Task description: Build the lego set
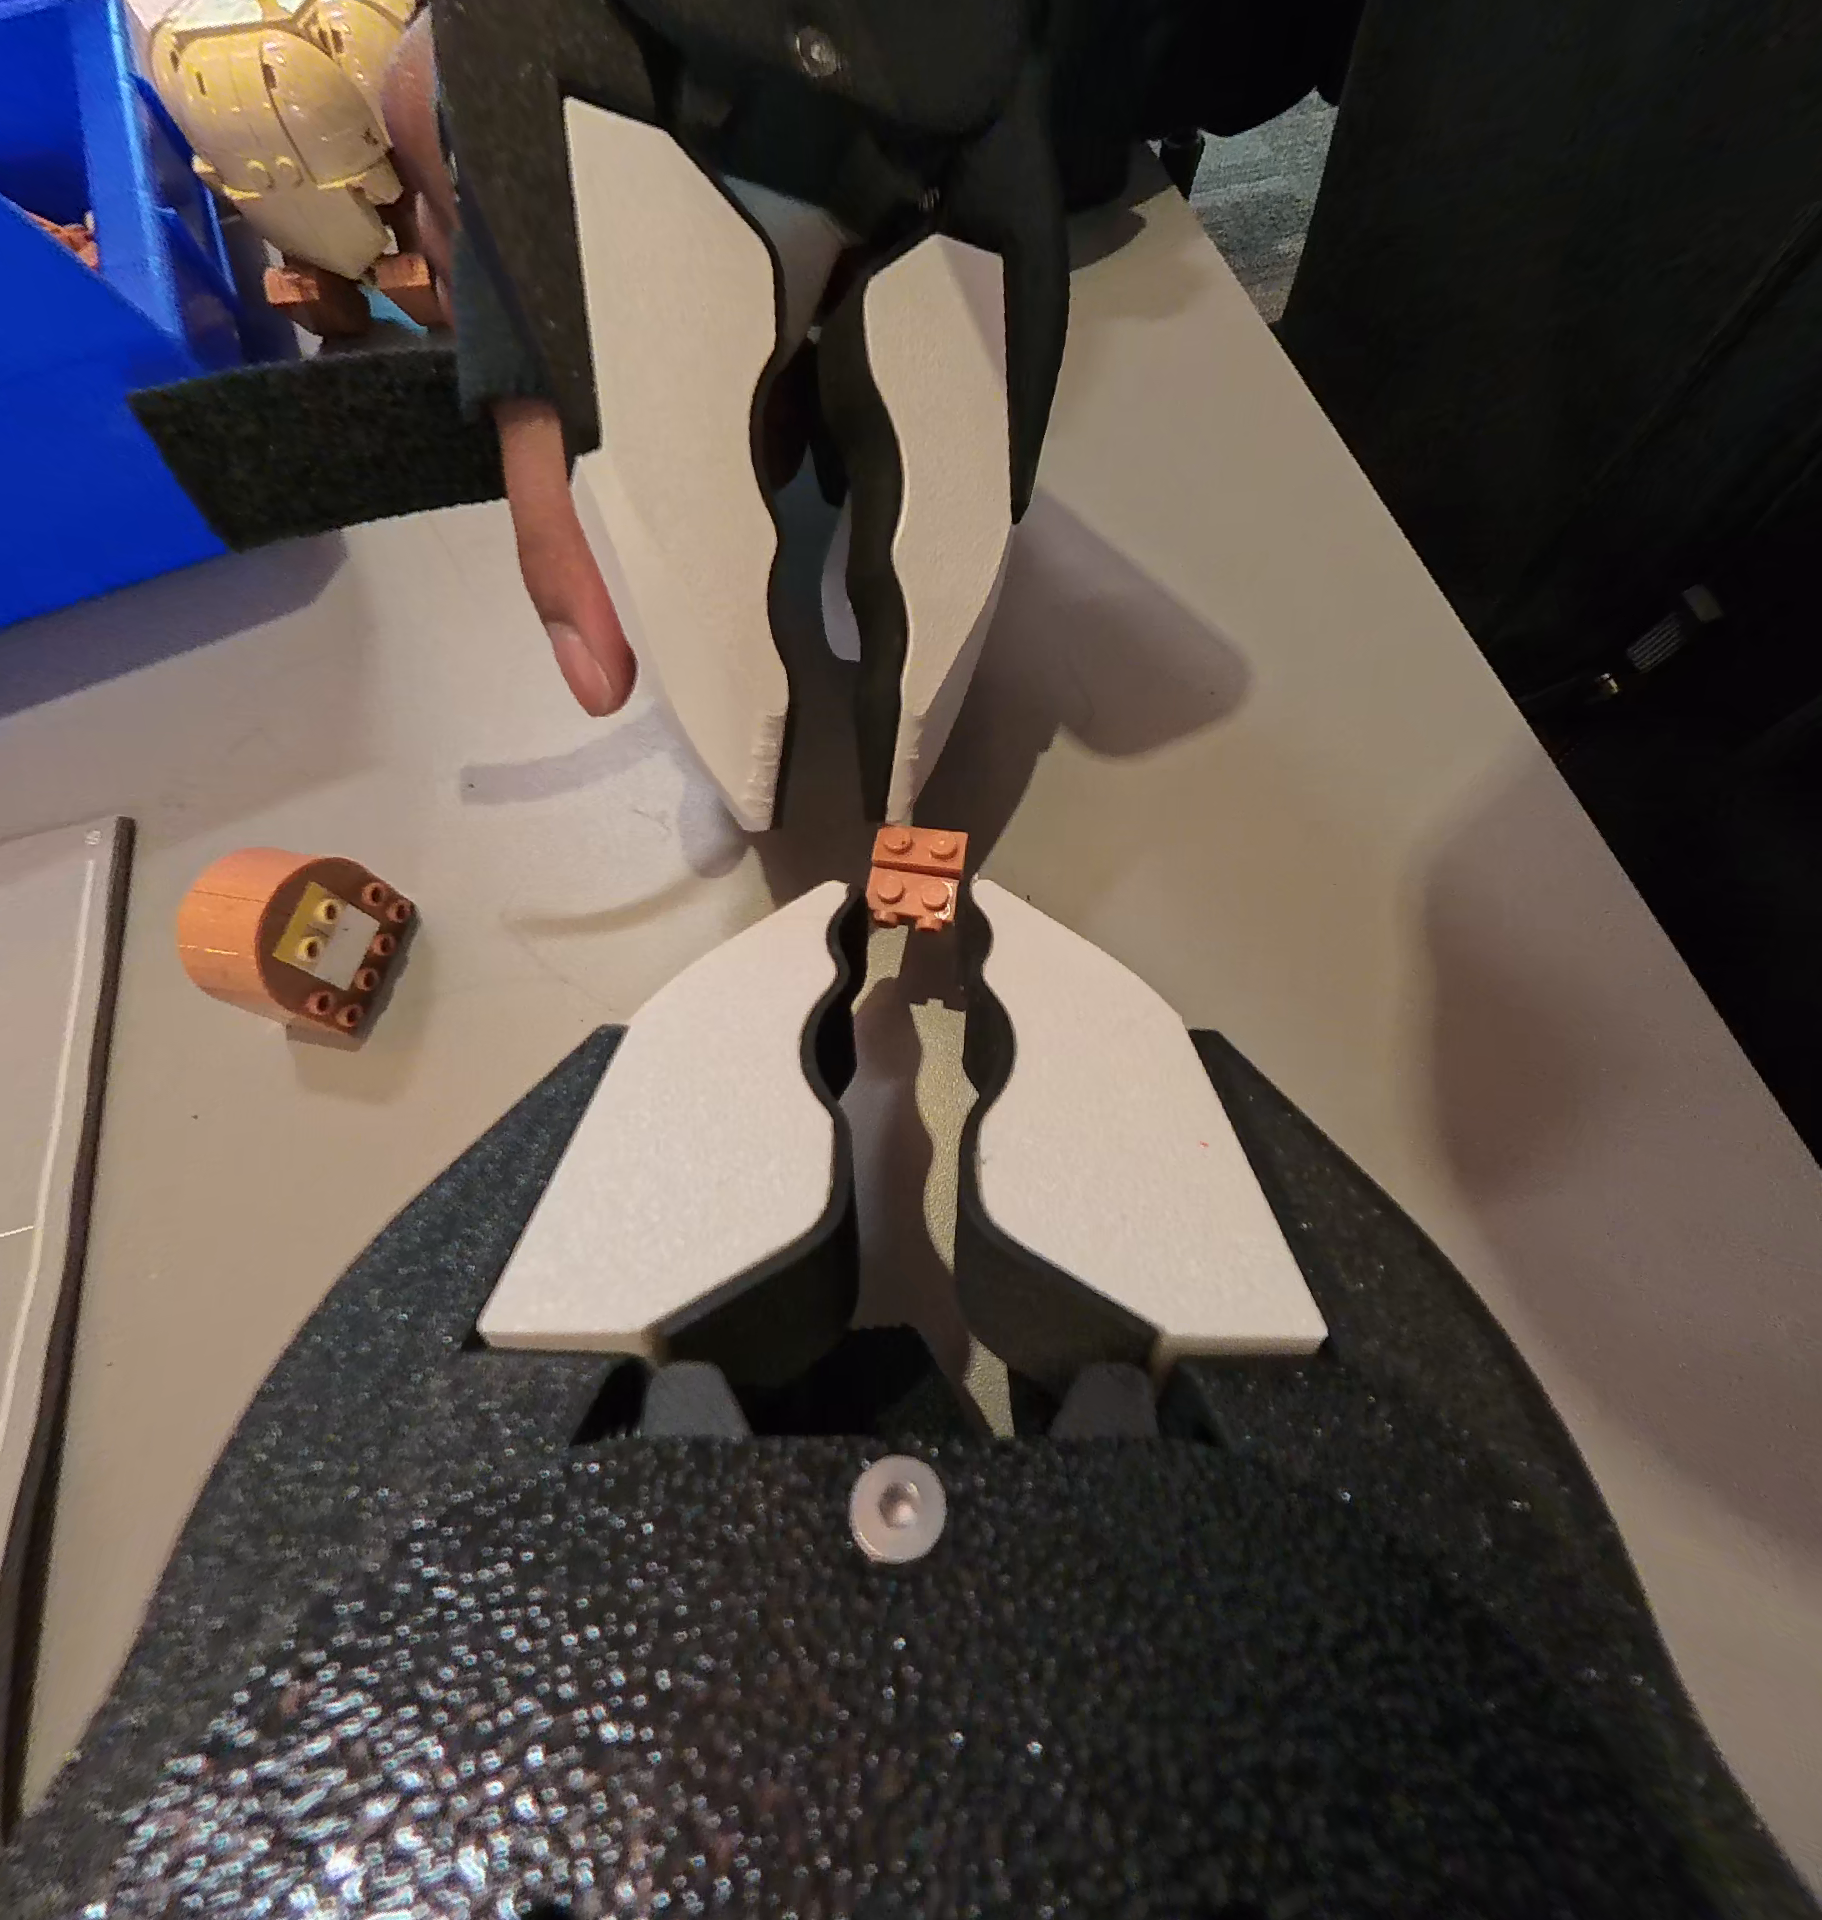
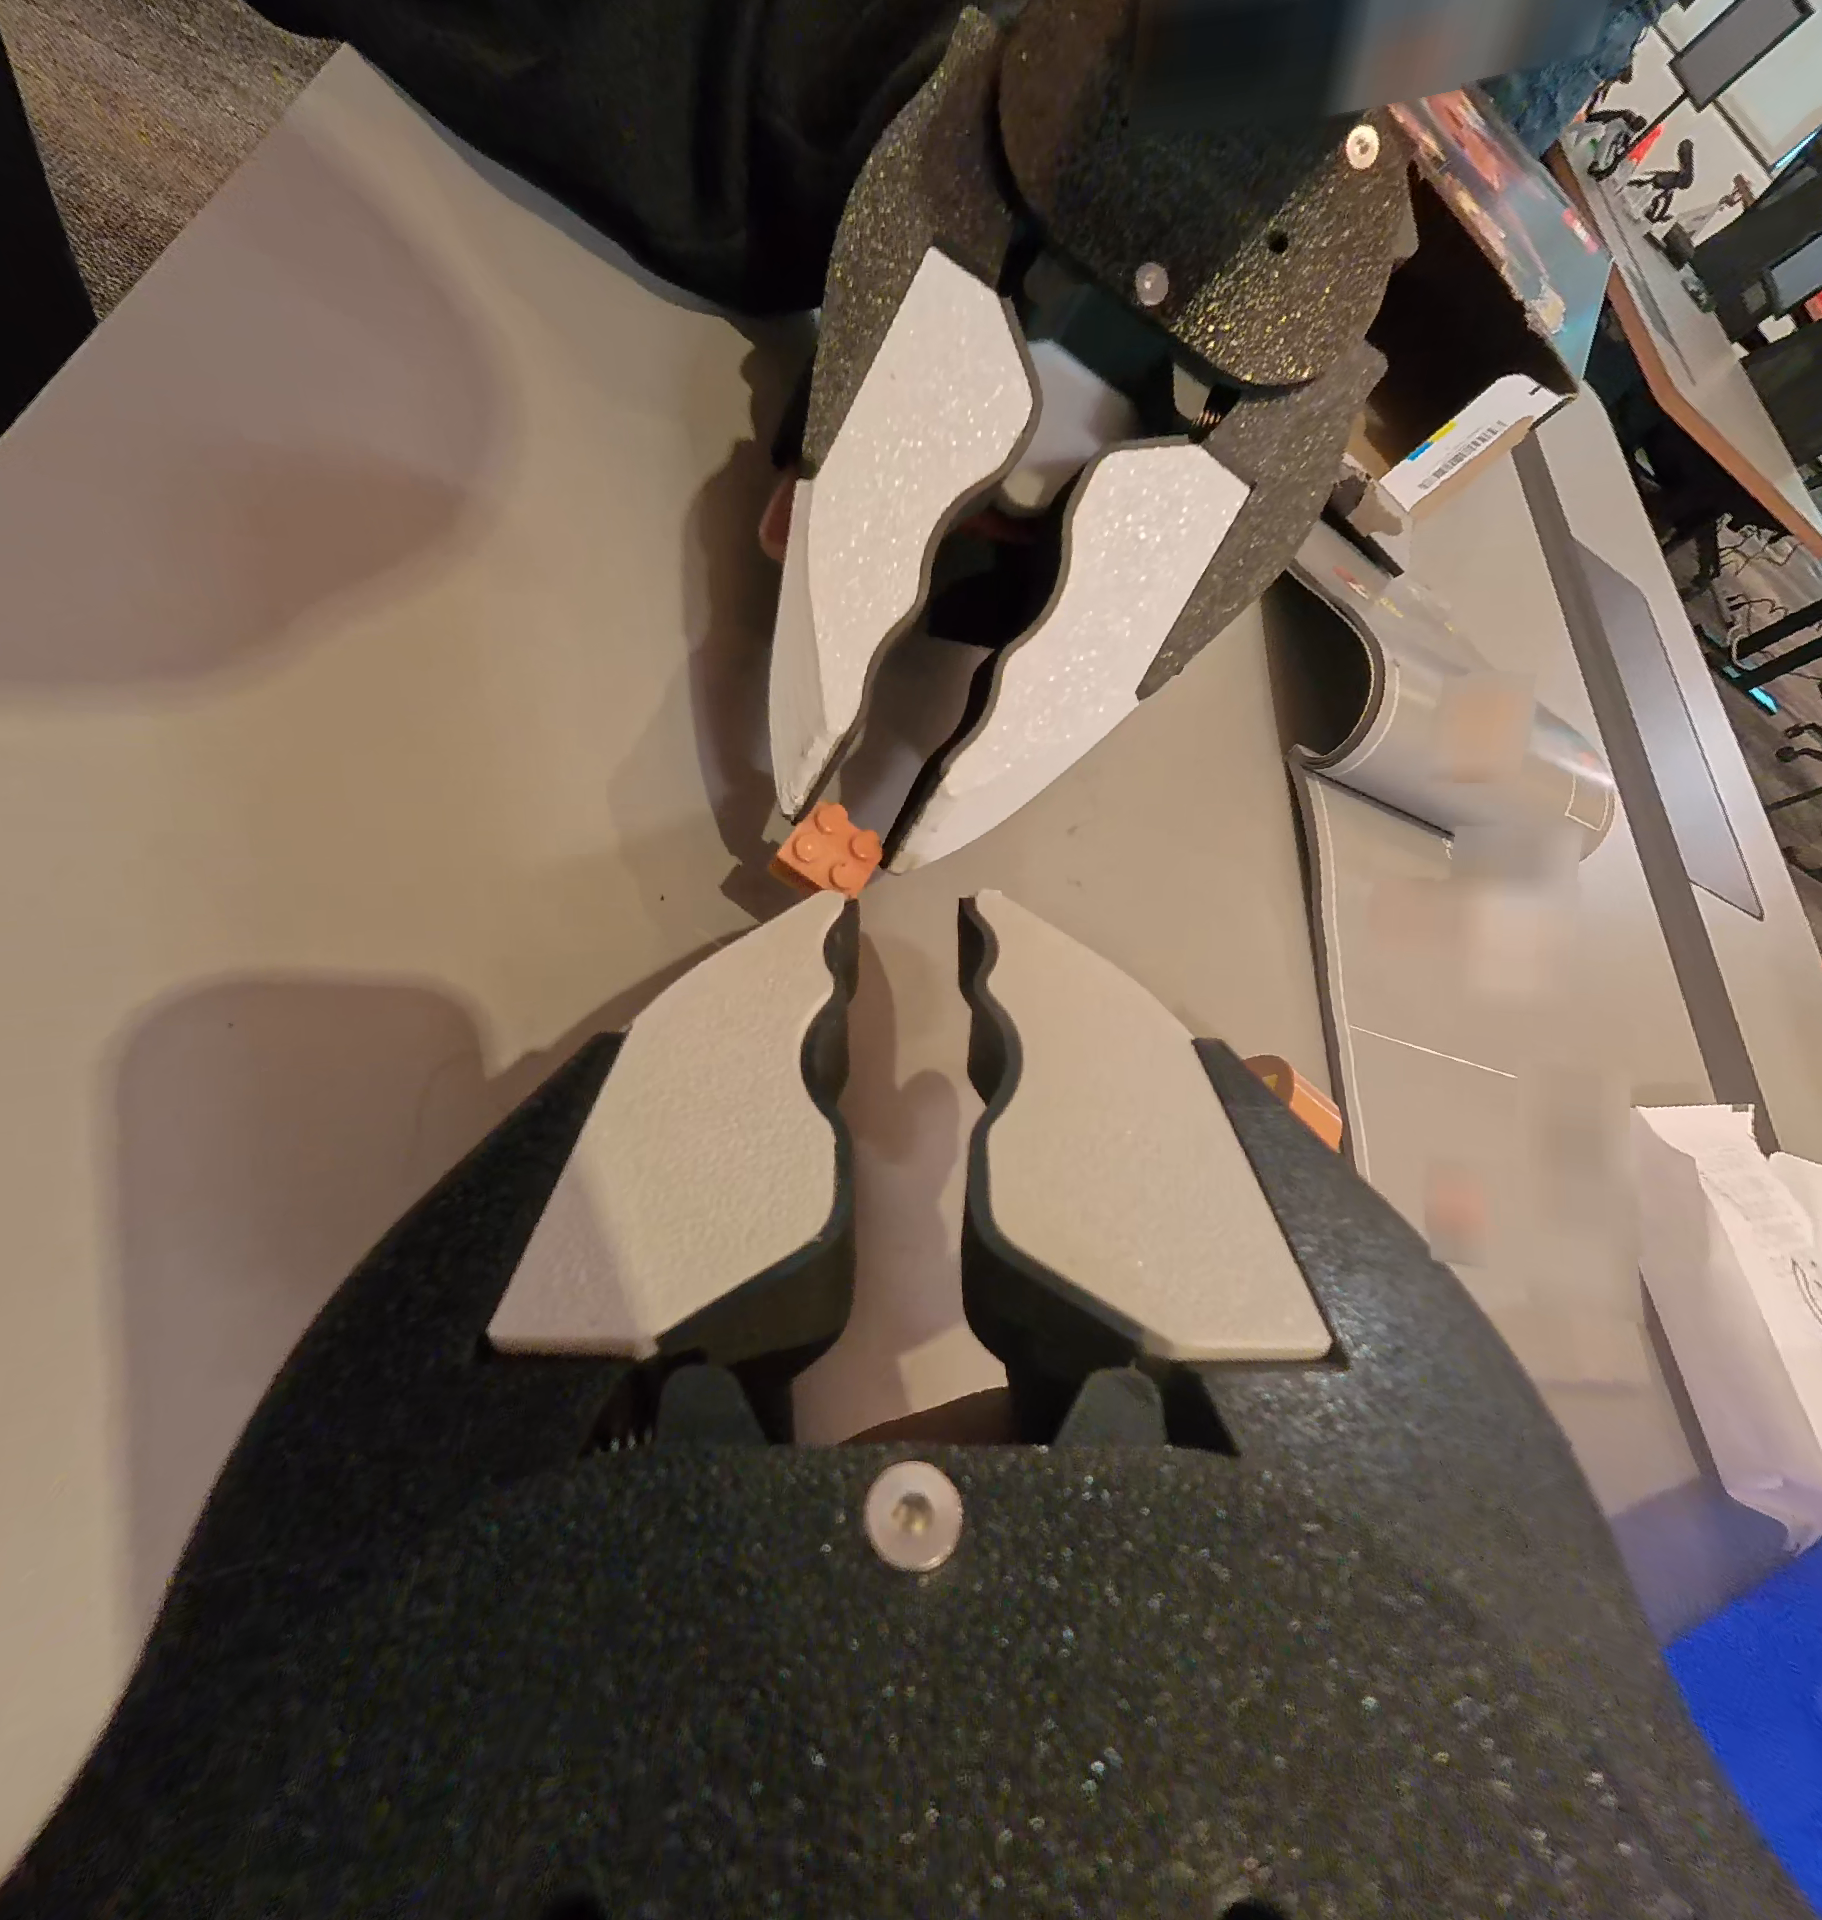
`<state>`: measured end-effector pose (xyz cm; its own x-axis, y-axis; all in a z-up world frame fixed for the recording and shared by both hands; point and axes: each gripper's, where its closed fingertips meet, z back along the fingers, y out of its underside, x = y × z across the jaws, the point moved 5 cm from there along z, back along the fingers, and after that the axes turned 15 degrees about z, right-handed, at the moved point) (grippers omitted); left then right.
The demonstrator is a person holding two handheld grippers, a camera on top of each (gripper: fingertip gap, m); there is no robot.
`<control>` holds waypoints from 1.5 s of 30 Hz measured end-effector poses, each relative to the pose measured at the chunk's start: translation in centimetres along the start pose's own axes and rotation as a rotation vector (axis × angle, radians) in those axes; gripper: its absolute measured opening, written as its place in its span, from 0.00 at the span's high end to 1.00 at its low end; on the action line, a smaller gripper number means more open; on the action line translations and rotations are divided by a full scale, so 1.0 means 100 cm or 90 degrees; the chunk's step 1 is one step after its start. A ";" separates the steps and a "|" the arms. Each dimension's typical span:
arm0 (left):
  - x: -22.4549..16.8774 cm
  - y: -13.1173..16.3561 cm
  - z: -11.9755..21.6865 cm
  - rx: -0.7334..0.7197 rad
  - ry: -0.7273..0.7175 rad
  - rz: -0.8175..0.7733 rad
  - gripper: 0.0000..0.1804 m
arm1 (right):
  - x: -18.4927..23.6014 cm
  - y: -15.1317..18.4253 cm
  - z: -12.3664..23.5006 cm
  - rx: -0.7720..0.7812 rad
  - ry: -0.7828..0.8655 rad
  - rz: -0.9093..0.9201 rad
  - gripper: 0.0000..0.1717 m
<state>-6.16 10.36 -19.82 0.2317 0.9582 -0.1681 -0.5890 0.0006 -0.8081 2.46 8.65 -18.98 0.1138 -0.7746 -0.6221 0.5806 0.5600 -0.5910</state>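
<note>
Orange brick [image 1: 917,881] is sitting pinched in the left gripper [image 1: 912,914] fingers; right gripper [image 2: 907,902], fingers slightly parted and empty, is nosing just beside the brick over the bench [image 1: 1250,831].

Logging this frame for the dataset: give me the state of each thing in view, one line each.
Left gripper: shut on the small orange brick, gripped at its fingertips.
Small orange brick: held above the table, studs up.
Right gripper: jaws apart, nothing between them, tips next to the brick.
Round orange piece: lying on its side on the table.
Blue bin: open.
</note>
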 end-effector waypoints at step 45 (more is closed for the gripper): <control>0.020 -0.009 0.013 -0.080 -0.031 0.144 0.92 | -0.003 0.002 -0.013 0.070 0.253 0.397 0.93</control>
<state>-6.12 12.63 -18.68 0.0663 0.9426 -0.3274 -0.5200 -0.2474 -0.8176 1.51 9.33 -19.55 0.1604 -0.1472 -0.9760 0.5828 0.8122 -0.0267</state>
